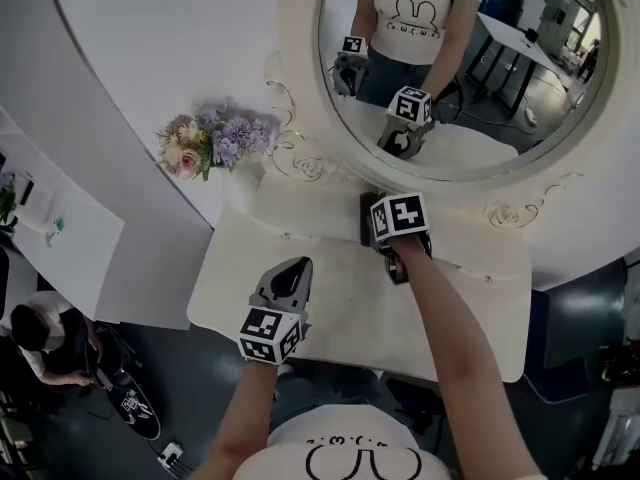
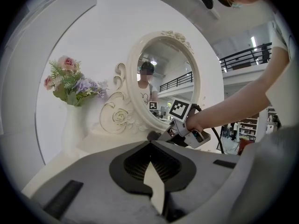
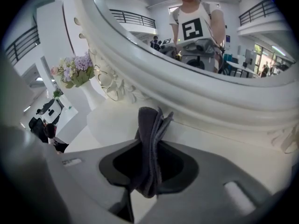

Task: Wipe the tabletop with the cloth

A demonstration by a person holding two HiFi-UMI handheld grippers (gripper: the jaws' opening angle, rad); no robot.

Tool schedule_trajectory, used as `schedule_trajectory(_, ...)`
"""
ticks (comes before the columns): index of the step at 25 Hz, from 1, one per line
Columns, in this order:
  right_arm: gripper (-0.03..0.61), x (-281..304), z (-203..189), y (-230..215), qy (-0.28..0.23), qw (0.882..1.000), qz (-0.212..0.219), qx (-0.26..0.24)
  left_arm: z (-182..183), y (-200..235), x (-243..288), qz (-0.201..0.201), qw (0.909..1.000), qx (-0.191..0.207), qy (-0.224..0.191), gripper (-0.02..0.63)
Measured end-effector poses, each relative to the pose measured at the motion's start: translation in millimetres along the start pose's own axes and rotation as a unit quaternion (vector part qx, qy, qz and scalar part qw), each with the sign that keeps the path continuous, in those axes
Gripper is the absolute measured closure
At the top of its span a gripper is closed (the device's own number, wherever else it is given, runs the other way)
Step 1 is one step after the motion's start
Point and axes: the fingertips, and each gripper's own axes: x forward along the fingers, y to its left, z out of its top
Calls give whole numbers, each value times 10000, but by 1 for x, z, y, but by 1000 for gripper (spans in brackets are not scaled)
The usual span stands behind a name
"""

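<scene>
**Two grippers, one cloth**

Our right gripper's (image 3: 149,146) fingers (image 3: 205,185) pinch the dark cloth (image 3: 148,120) near the mirror (image 3: 196,85), at the back of the surface (image 1: 335,318). Our left gripper's (image 2: 150,146) fingers (image 2: 88,169) are closed together, empty, over the surface's near part.

A dark grey folded cloth (image 3: 148,120) was shown against the cream-white tabletop (image 1: 340,308) and the ivory, scroll-patterned oval mirror frame (image 1: 300,158). Black-and-white square markers were borne by the grey left gripper (image 1: 290,270) and the grey right gripper (image 3: 150,143). Pink, lilac and green were seen in the flower bouquet (image 1: 215,140).
</scene>
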Motion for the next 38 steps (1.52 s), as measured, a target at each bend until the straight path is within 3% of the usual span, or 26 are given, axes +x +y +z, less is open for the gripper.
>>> schedule_trajectory(25, 486, -78, -69, -170, -156, 9965, -371, 729, -11, -125, 67, -732, 9959, 476, 215, 615)
schedule_trajectory(38, 486, -128, -114, -262, -149, 9923, -828, 910, -24, -185, 90, -1015, 9925, 615, 288, 615)
